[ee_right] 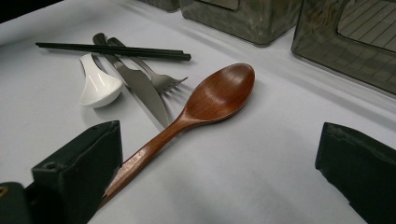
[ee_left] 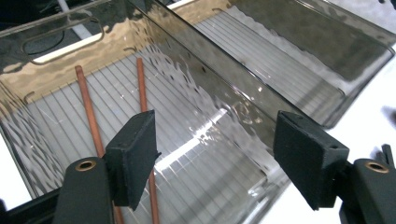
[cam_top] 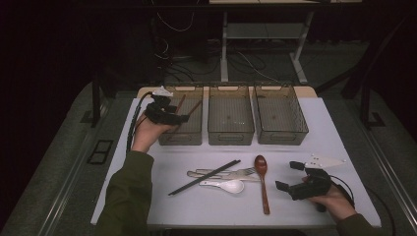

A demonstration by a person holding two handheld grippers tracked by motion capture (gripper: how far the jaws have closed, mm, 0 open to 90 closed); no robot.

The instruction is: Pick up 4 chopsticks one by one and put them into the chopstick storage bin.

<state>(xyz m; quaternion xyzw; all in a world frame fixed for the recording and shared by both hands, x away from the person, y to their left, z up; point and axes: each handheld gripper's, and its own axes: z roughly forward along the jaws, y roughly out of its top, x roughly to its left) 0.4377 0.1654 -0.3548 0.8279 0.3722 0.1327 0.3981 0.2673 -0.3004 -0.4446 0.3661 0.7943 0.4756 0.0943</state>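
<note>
My left gripper point(cam_top: 174, 115) hovers over the left smoky plastic bin point(cam_top: 182, 138) at the back of the table. In the left gripper view my left gripper point(ee_left: 215, 135) is open with nothing between its jaws. Two brown chopsticks point(ee_left: 88, 107) lie on the ribbed bin floor below it. My right gripper point(cam_top: 287, 175) rests open near the front right, just right of a wooden spoon point(cam_top: 262, 179). The right gripper view has the wooden spoon point(ee_right: 219, 93) lying between the open jaws of my right gripper point(ee_right: 219, 140), its handle beside the left jaw.
Black chopsticks point(cam_top: 204, 177), a white ceramic spoon point(cam_top: 226, 185), a fork and a knife point(cam_top: 241, 172) lie in a cluster on the white table point(cam_top: 314, 128). A middle bin point(cam_top: 231, 135) and a right bin point(cam_top: 282, 137) stand beside the left one.
</note>
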